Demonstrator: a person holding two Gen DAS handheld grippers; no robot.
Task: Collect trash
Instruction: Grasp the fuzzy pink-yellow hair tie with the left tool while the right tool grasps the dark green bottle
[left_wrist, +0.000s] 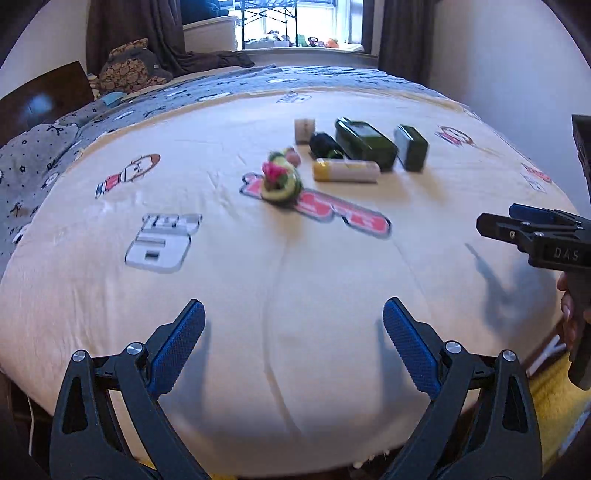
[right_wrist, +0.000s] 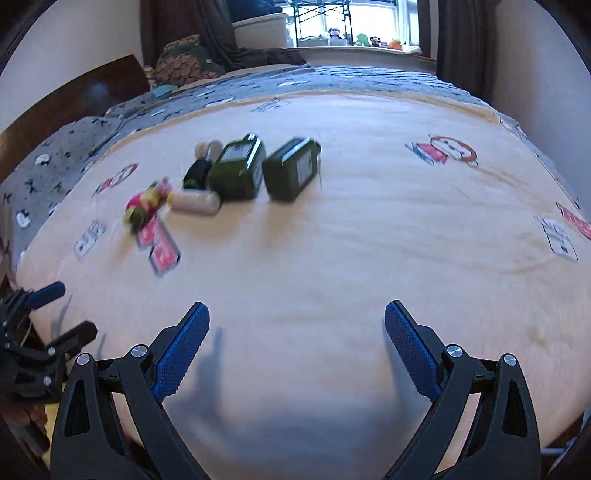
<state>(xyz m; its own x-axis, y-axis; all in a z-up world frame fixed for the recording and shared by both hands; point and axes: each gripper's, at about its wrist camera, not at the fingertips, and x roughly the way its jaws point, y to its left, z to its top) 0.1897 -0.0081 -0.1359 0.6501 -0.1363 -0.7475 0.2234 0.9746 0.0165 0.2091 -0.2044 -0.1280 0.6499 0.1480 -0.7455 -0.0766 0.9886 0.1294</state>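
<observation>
A cluster of trash lies on the cream blanket (left_wrist: 258, 295) of a bed. It holds a crumpled pink and green wrapper (left_wrist: 280, 179) (right_wrist: 146, 206), a pale yellow-capped tube (left_wrist: 345, 170) (right_wrist: 194, 201), a large dark green bottle (left_wrist: 365, 142) (right_wrist: 238, 170), a dark green box (left_wrist: 411, 147) (right_wrist: 291, 170), a small black bottle (left_wrist: 325, 145) (right_wrist: 197, 171) and a small beige item (left_wrist: 304, 130). My left gripper (left_wrist: 293, 314) is open and empty, near the bed's front edge. My right gripper (right_wrist: 297, 315) is open and empty; it also shows in the left wrist view (left_wrist: 517, 221).
Grey patterned bedding (left_wrist: 55, 147) and a brown cushion (left_wrist: 129, 70) lie at the back left. A dark wooden headboard (left_wrist: 40, 99) stands on the left. A window sill with small figures (left_wrist: 306, 40) is behind the bed, between dark curtains.
</observation>
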